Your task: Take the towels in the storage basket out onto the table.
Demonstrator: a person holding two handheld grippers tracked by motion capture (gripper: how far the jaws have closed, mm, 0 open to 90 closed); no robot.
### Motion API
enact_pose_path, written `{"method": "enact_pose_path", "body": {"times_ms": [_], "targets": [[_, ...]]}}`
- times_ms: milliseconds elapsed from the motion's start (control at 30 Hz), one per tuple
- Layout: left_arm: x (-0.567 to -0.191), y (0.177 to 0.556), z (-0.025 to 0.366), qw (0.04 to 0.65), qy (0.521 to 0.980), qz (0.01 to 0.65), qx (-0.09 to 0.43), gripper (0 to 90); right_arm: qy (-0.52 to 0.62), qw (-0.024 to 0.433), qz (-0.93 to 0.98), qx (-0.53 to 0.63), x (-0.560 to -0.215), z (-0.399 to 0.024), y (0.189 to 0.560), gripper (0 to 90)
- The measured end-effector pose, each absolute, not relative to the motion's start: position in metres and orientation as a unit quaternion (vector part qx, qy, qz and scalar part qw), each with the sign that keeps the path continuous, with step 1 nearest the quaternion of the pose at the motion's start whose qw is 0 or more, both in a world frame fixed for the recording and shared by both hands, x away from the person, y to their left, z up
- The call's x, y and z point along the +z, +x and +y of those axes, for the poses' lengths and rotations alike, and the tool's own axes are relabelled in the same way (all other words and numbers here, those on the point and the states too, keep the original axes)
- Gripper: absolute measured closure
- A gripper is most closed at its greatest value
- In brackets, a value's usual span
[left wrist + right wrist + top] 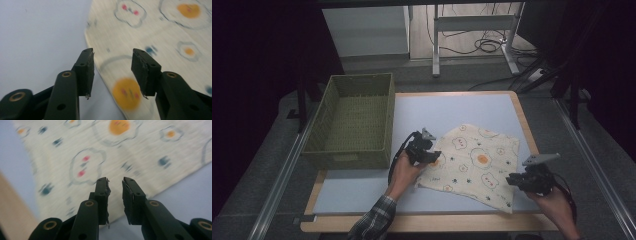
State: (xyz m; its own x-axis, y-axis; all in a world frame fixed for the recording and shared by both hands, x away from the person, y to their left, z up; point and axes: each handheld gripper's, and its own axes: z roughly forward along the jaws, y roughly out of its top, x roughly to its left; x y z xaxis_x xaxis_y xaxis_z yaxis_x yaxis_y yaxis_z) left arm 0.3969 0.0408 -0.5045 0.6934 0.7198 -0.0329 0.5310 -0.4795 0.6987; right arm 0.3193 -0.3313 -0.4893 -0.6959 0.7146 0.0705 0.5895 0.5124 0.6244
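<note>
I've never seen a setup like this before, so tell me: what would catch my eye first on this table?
Probably the cream cloth printed with fried eggs and little faces, lying flat on the pale mat at the table's right half. A person's two hands hold black grippers at its edges, the left gripper at its left side and the right gripper near its lower right corner, both with jaws apart and nothing pinched. To the left sits an empty green woven basket.

I can read no text, label, brand, number or sign anywhere I look. The cream cotton cloth (472, 162) carries only printed fried-egg and little cloud-face pictures, no letters. The woven olive-green rectangular basket (354, 150) bears a small blank tab on its front wall, with nothing legible.
</note>
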Motion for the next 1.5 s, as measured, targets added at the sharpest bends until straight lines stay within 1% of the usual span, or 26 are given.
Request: {"method": "enact_pose_path", "body": {"times_ms": [267, 367, 433, 500, 533, 600, 633, 667, 733, 767, 800, 833, 867, 900, 933, 1000, 1067, 1200, 1300, 1500], "targets": [[-0.509, 0.451, 0.021, 0.341, 0.852, 0.371, 0.14, 56.9, 0.407, 0.131, 0.85, 0.308, -0.492, -0.336, 0.364, 70.2], [-0.516, 0.466, 0.014, 0.333, 0.852, 0.379, 0.143, 55.0, 0.41, 0.138, 0.848, 0.305, -0.495, -0.339, 0.372, 68.8], [-0.521, 0.471, 0.009, 0.334, 0.853, 0.379, 0.131, 50.3, 0.412, 0.139, 0.847, 0.307, -0.497, -0.34, 0.375, 68.3], [-0.526, 0.472, 0.003, 0.335, 0.857, 0.37, 0.127, 51.6, 0.415, 0.137, 0.846, 0.306, -0.498, -0.341, 0.375, 67.8], [-0.526, 0.471, 0.001, 0.343, 0.855, 0.369, 0.121, 55.6, 0.415, 0.137, 0.846, 0.306, -0.498, -0.341, 0.376, 67.6], [-0.525, 0.47, -0.004, 0.346, 0.858, 0.363, 0.108, 70.7, 0.414, 0.135, 0.847, 0.305, -0.5, -0.341, 0.376, 67.5], [-0.522, 0.468, -0.006, 0.34, 0.863, 0.356, 0.118, 81.2, 0.415, 0.133, 0.847, 0.303, -0.501, -0.34, 0.376, 67.5], [-0.517, 0.466, -0.008, 0.337, 0.864, 0.348, 0.136, 86.3, 0.413, 0.133, 0.848, 0.303, -0.501, -0.34, 0.376, 67.5], [-0.499, 0.46, -0.005, 0.347, 0.857, 0.337, 0.178, 87.0, 0.413, 0.132, 0.849, 0.302, -0.502, -0.339, 0.376, 67.5], [-0.489, 0.457, -0.002, 0.365, 0.846, 0.339, 0.19, 86.9, 0.412, 0.132, 0.849, 0.303, -0.502, -0.339, 0.376, 67.5], [-0.48, 0.455, 0.002, 0.378, 0.84, 0.341, 0.188, 85.4, 0.412, 0.133, 0.849, 0.304, -0.501, -0.34, 0.377, 67.4], [-0.474, 0.454, 0.003, 0.376, 0.84, 0.347, 0.183, 77.6, 0.415, 0.132, 0.848, 0.304, -0.501, -0.34, 0.377, 67.4], [-0.471, 0.454, 0.003, 0.359, 0.843, 0.352, 0.189, 63.4, 0.415, 0.133, 0.848, 0.303, -0.501, -0.34, 0.377, 67.3], [-0.471, 0.454, 0.004, 0.342, 0.847, 0.351, 0.208, 56.7, 0.415, 0.133, 0.847, 0.304, -0.5, -0.341, 0.378, 67.0], [-0.471, 0.454, 0.005, 0.328, 0.849, 0.353, 0.217, 56.9, 0.415, 0.134, 0.846, 0.305, -0.5, -0.341, 0.379, 66.8], [-0.476, 0.46, 0.012, 0.326, 0.846, 0.369, 0.204, 54.6, 0.419, 0.134, 0.843, 0.309, -0.499, -0.342, 0.381, 66.0], [-0.483, 0.467, 0.018, 0.322, 0.844, 0.38, 0.197, 54.6, 0.422, 0.133, 0.842, 0.308, -0.498, -0.342, 0.383, 65.5], [-0.493, 0.478, 0.023, 0.338, 0.838, 0.39, 0.176, 54.7, 0.427, 0.14, 0.84, 0.305, -0.497, -0.346, 0.391, 65.5], [-0.5, 0.484, 0.021, 0.349, 0.837, 0.395, 0.147, 53.9, 0.438, 0.142, 0.833, 0.307, -0.498, -0.348, 0.4, 65.8], [-0.51, 0.499, 0.001, 0.356, 0.842, 0.386, 0.122, 51.7, 0.452, 0.139, 0.826, 0.305, -0.501, -0.348, 0.415, 65.8]]}}
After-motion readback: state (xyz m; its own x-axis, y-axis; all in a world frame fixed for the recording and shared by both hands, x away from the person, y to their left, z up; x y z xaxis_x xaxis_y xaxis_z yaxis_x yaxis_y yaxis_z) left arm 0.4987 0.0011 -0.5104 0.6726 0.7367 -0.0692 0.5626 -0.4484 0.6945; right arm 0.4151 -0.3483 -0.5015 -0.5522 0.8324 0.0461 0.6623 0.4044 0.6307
